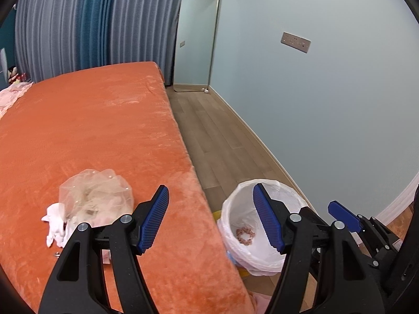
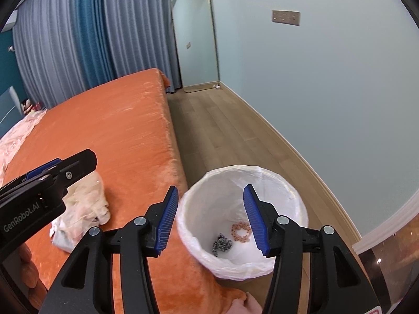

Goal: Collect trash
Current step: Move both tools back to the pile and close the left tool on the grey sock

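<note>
Standing open with nothing between its blue pads, the left gripper (image 1: 210,218) hangs over the edge of the bed (image 1: 91,130), one finger above the orange cover and the other in front of the bin (image 1: 237,238). The right gripper (image 2: 210,219) is also parted and empty; it sits above the bin (image 2: 193,225), whose mouth shows between its fingers. In the left wrist view the right gripper's blue tip (image 1: 343,216) shows just beside the left one, at the bin's far side.

The bin stands on the wood floor (image 1: 217,136) close against the bed's side and is lined with a white bag (image 2: 282,185). At its bottom lie a pink scrunchie (image 2: 241,232) and a dark crumpled bit (image 2: 222,244), near each other.

On the bed, near the left gripper, lies a heap of trash: a clear plastic bag (image 1: 97,196) with pale stuff inside and a white cloth (image 1: 56,222) touching its left side. In the right wrist view the left gripper's body (image 2: 47,185) hides part of this heap (image 2: 83,204).

A mirror (image 1: 196,39) leans against the far wall beside the curtains (image 1: 78,26).
</note>
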The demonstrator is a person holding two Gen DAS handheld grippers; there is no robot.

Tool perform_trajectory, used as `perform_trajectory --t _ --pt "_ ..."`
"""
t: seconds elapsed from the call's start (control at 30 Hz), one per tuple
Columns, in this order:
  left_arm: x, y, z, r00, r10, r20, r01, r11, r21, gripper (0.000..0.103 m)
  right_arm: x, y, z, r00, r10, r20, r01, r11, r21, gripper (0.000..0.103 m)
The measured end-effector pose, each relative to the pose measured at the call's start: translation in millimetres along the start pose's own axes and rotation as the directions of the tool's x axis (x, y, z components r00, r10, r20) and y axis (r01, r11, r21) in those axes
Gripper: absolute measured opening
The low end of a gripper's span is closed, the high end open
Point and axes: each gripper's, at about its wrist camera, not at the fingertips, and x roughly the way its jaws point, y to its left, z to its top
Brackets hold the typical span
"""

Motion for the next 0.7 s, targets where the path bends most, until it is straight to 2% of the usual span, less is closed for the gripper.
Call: perform_trajectory --t 0.33,0.7 --pt "-19.2 57.6 -9.8 0.997 0.074 0.001 -0.074 0.995 -0.069 0.065 -5.6 54.3 -7.7 0.999 0.050 -0.019 -0.051 0.997 -0.065 0.052" --pt "-29.7 137.7 -37.8 0.984 0.170 -0.048 -0.176 0.970 -0.165 0.067 -1.7 119.5 -27.6 0.991 0.111 -0.073 -0.121 0.982 -0.147 0.052"
